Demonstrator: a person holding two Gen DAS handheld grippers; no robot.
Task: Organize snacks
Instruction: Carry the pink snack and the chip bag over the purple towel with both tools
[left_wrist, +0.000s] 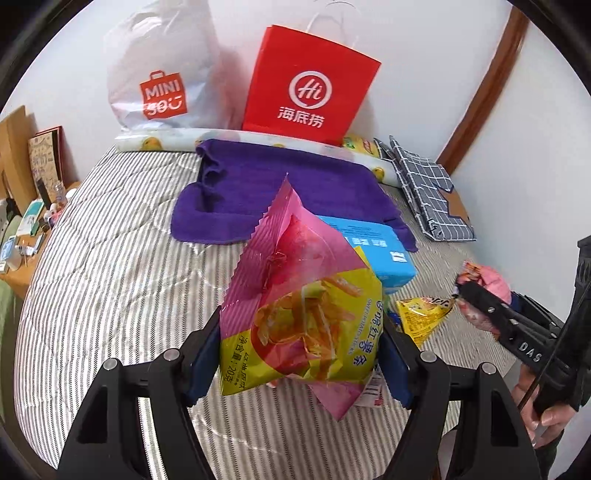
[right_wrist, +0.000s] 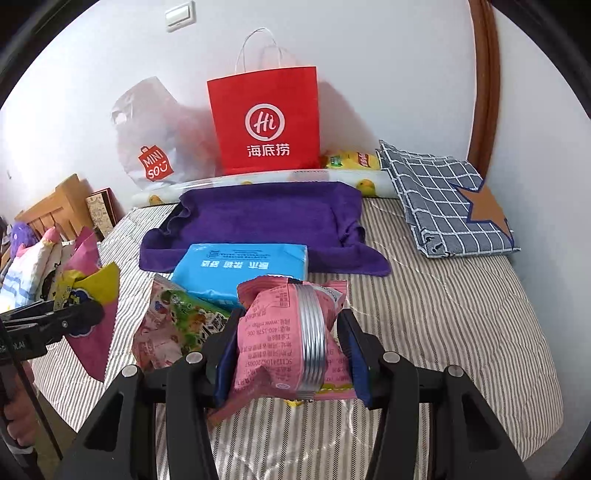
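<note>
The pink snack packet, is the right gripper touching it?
Touching. The right wrist view shows the right gripper with both fingers pressed against the sides of the pink snack packet, lifted above the striped bedspread.

blue box (right_wrist: 240, 271) ahead, striped bedding (right_wrist: 443, 314) open rightward

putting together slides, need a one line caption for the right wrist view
Right tongs grip a pink snack packet above the striped bedspread, facing a red Haidilao paper bag.

Glossy, crinkly plastic on the sweet potato snack bag (left_wrist: 299, 314), with a see-through window. The pink snack packet (right_wrist: 284, 332) shines too, with a ribbed silvery seam. Purple towel (right_wrist: 258, 218) looks soft, matt cloth; red bag (right_wrist: 264, 122) smooth paper.
</note>
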